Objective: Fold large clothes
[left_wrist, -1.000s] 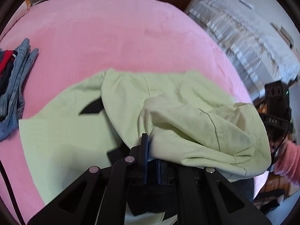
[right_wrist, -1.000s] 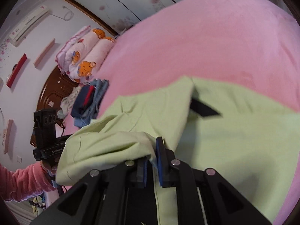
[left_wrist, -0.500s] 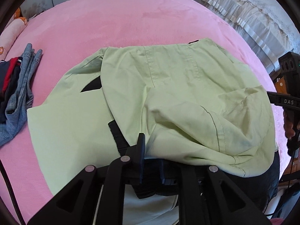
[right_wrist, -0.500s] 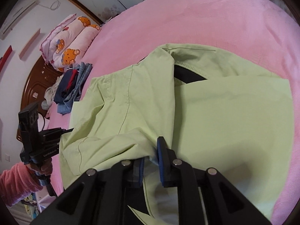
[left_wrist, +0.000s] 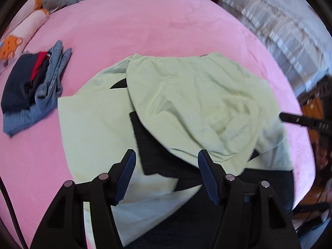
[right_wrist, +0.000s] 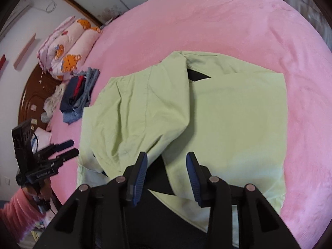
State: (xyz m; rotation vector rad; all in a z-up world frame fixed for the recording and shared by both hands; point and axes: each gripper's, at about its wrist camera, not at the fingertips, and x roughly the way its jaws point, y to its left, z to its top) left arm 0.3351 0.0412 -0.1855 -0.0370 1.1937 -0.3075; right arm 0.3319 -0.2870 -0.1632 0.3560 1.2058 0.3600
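While both grippers tilt steeply down toward the pink bed (left_wrist: 145,20), the left gripper (left_wrist: 166,172) hangs above the near edge of the light green garment (left_wrist: 197,95), its jaws released and just widened, with nothing clamped between the blue pads; the fabric's dark lining (left_wrist: 151,149) shows in the gap below them. Seen from the right wrist, the right gripper (right_wrist: 167,174) is likewise let go, its jaws having just parted, and the folded-over green flap lies under the gap without being pinched. A hand in a pink sleeve (right_wrist: 18,209) carries the left gripper at that picture's left edge, beside the garment's side. Spread flat on the bed, the garment has one half doubled over the other. A heap of denim and dark clothes (left_wrist: 31,87) sits apart near the pillows (right_wrist: 66,51).
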